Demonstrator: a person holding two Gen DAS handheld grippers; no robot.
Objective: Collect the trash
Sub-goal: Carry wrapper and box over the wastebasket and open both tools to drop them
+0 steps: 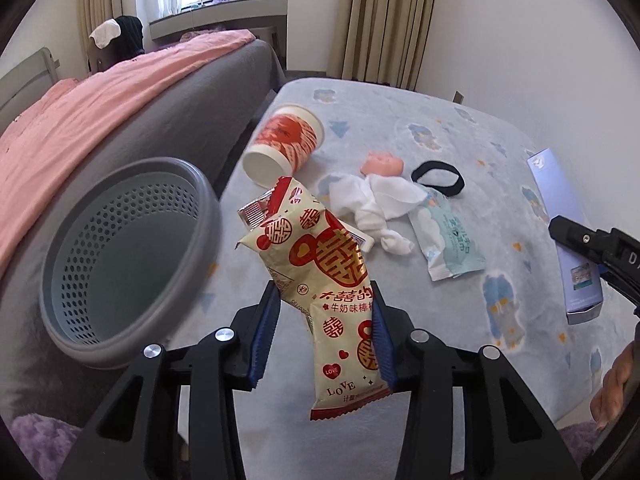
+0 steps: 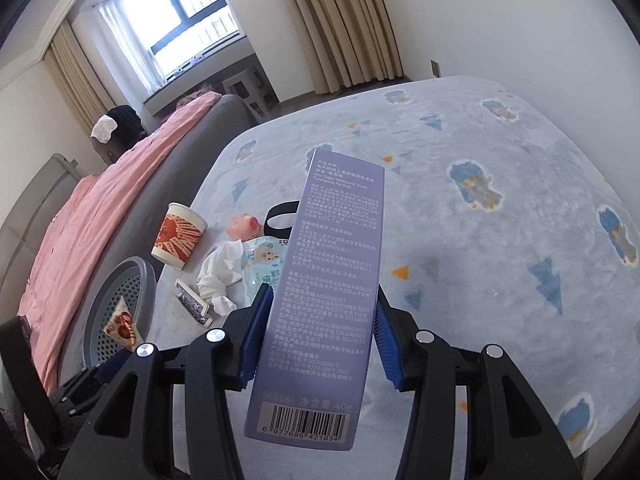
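Observation:
My left gripper [image 1: 324,296] is shut on a cream and red snack wrapper [image 1: 320,264], which hangs above the bed just right of a grey perforated basket [image 1: 120,240]. The right wrist view shows that wrapper [image 2: 122,324] in front of the basket [image 2: 148,280]. My right gripper [image 2: 322,294] is shut on a long purple toothpaste box [image 2: 320,280], held over the bed; box [image 1: 560,208] and gripper [image 1: 592,248] show at the right edge. On the cover lie a tipped paper cup [image 1: 284,142], a white tissue [image 1: 376,204], a light-blue wipes packet [image 1: 452,244] and a small silver wrapper [image 2: 194,304].
A pink pig toy [image 1: 380,164] and a black hair band [image 1: 438,176] lie among the trash on the blue patterned cover [image 1: 440,112]. A grey bed with a pink blanket [image 1: 100,104] runs along the left. A person's hand [image 1: 612,392] shows at lower right.

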